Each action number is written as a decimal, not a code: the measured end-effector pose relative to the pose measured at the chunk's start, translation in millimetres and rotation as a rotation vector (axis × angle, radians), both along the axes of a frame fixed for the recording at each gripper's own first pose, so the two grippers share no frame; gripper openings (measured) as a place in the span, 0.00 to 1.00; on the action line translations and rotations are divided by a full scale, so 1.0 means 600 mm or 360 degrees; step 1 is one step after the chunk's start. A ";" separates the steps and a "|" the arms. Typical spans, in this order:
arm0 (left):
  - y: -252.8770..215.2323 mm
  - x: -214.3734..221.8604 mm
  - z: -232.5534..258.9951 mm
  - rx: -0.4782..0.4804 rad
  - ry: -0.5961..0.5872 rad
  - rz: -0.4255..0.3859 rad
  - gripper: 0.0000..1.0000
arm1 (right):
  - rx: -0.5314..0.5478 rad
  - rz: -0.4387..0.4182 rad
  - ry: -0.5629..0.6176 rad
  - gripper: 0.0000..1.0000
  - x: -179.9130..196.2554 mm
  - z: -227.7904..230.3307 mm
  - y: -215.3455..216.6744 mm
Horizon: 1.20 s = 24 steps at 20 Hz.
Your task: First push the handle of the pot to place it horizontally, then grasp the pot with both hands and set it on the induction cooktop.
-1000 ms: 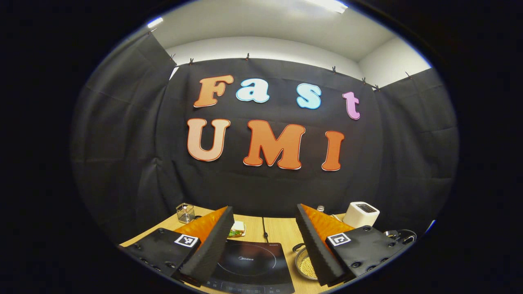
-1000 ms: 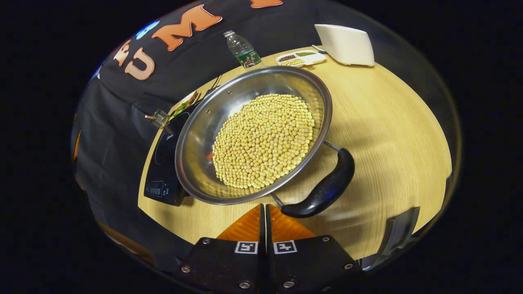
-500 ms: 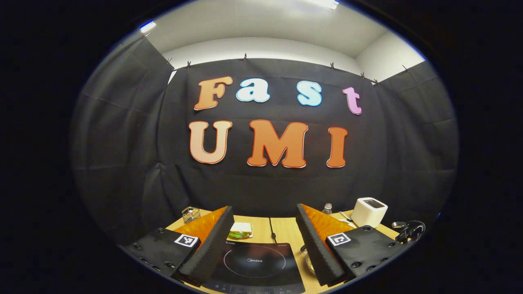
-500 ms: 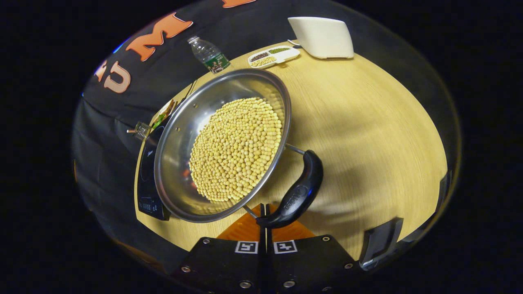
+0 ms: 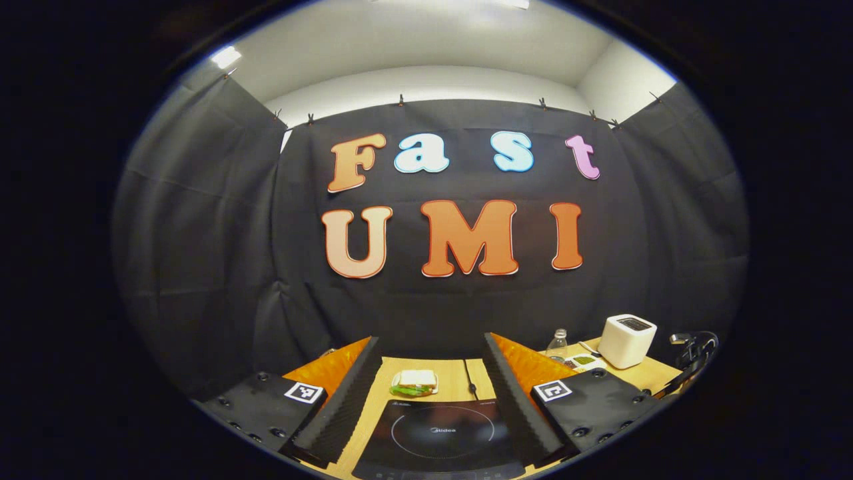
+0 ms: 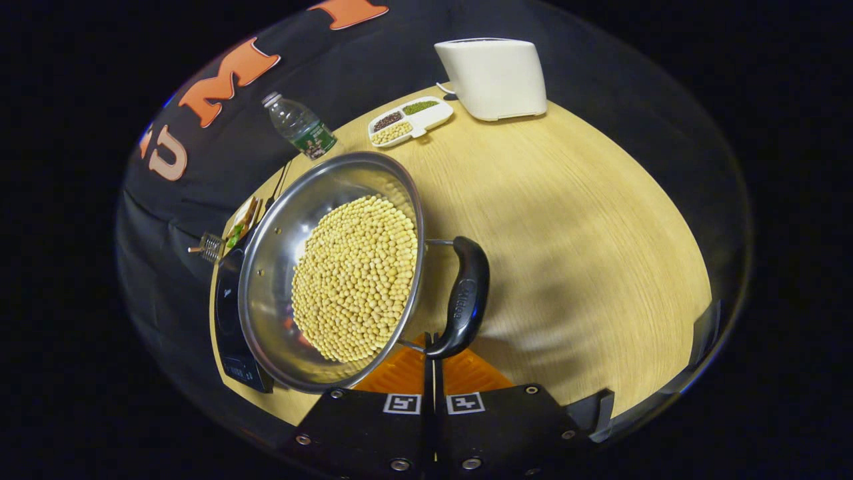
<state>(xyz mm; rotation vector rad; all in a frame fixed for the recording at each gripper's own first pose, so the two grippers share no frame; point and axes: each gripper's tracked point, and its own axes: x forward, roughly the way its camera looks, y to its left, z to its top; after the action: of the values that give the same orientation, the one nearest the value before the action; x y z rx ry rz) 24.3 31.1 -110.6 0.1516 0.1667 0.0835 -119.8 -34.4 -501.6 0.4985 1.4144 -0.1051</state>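
your right tongs (image 6: pixel 433 363), pressed together, nudge the handle (image 6: pixel 464 297) of the pot (image 6: pixel 333 267) beside the cooktop (image 5: pixel 440 437); push too hard and soybeans (image 6: pixel 356 267) could spill. left tongs (image 5: pixel 430 393) hang apart, empty.

The pot (image 6: pixel 333 273) hides most of the induction cooktop (image 6: pixel 226 320) behind it. The cooktop's front edge is cut off in the left gripper view. The handle (image 6: pixel 466 297) covers the closed jaws' tips.
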 end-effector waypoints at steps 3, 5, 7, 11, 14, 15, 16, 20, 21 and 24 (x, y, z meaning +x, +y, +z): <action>-0.008 0.006 0.005 -0.0008 -0.0023 -0.0031 0.96 | -0.0036 -0.0026 -0.0002 0.00 0.021 -0.009 -0.014; -0.005 0.011 0.003 -0.0008 -0.0016 -0.0031 0.97 | -0.0035 -0.0022 0.0008 0.00 0.031 -0.012 -0.020; -0.001 0.016 -0.002 -0.0009 0.0004 -0.0027 0.98 | -0.0030 -0.0029 0.0003 0.00 0.045 -0.011 -0.027; 0.009 0.023 -0.008 -0.0011 0.0024 0.0009 1.00 | -0.0049 -0.0037 -0.0029 0.00 0.081 -0.013 -0.043; 0.013 0.027 -0.020 -0.0020 0.0055 0.0020 1.00 | -0.0074 -0.0068 -0.0041 0.00 0.112 -0.017 -0.058; 0.014 0.028 -0.024 -0.0023 0.0066 0.0021 1.00 | -0.0077 -0.0078 -0.0051 0.00 0.124 -0.016 -0.060; 0.016 0.029 -0.026 -0.0023 0.0075 0.0023 1.00 | -0.0087 -0.0084 -0.0060 0.00 0.134 -0.017 -0.062; 0.001 0.035 -0.048 -0.0091 0.0123 -0.0010 1.00 | -0.0127 -0.0087 -0.0083 0.00 0.167 -0.021 -0.068; -0.005 0.036 -0.060 -0.0118 0.0147 -0.0020 1.00 | -0.0140 -0.0080 -0.0091 0.00 0.172 -0.021 -0.067; -0.025 0.041 -0.100 -0.0201 0.0267 -0.0063 1.00 | -0.0132 -0.0040 -0.0122 0.00 0.175 -0.014 -0.061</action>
<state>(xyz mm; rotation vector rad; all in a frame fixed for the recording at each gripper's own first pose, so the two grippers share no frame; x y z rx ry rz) 49.2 16.2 -170.7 0.0355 0.3352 0.0204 -14.5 -70.7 -510.0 0.4473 1.3234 -0.1627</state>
